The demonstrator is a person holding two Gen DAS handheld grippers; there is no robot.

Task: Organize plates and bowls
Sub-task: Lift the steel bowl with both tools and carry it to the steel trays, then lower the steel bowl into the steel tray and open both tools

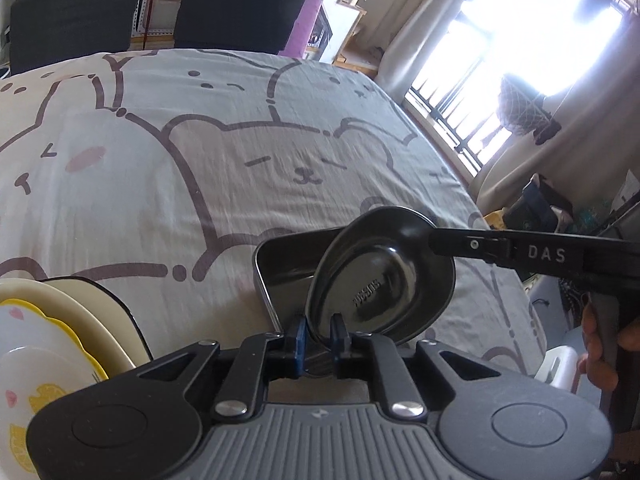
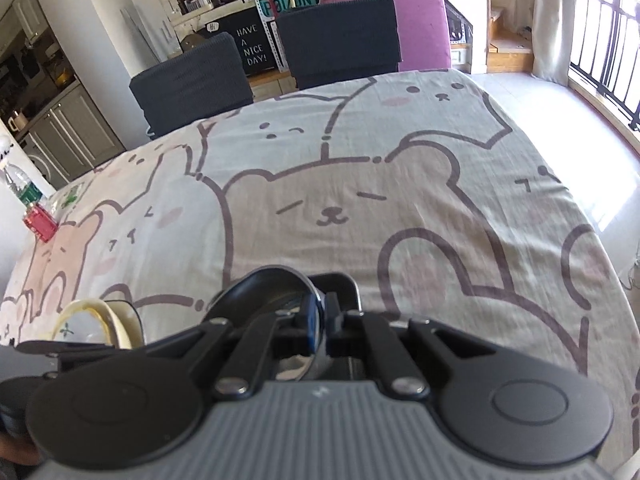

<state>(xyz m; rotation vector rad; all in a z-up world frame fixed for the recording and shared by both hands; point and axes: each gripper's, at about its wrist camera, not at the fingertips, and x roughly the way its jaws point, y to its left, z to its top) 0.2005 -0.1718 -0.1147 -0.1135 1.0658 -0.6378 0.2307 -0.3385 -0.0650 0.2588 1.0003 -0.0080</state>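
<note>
Pinching the black bowl (image 1: 384,276), right claw (image 2: 319,330) clamped tight.

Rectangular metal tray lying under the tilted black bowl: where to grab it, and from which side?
Probably the thin upright wall of the rectangular tray on its exposed left side, coming from above with one jaw inside and one outside. It lies flat on the tablecloth, so nothing slips under it, and the black bowl covers its right part.
</note>
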